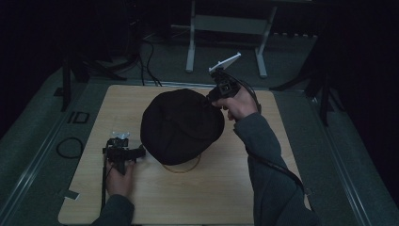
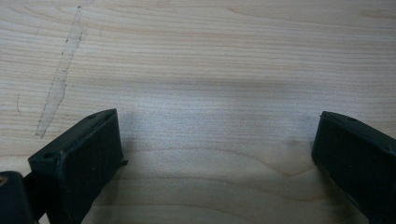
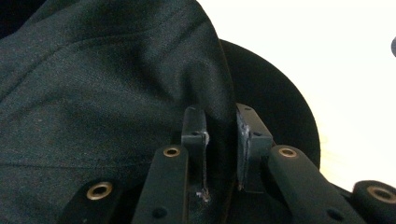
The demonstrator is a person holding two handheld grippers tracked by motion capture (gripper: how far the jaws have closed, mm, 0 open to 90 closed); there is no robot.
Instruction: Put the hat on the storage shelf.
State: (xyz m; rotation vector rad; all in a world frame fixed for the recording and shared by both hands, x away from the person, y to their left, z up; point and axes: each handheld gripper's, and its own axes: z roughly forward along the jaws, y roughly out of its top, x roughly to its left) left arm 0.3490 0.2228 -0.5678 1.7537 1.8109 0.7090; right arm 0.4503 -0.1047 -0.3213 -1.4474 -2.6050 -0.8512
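Clamped on a fold at the two o'clock edge of the round black fabric hat (image 3: 116, 79), the right gripper (image 3: 219, 135) should lift slowly, while the left gripper (image 2: 217, 154), jaws apart over the pale wooden table (image 2: 210, 60), stays clear.

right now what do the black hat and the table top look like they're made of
Black hat: looks like woven fabric, matte, with a fine weave and soft folds where the right gripper pinches a fold; exact fibre can't be told.
Table top: pale wood or wood-look laminate, smooth, with visible grain lines and a scuff streak.
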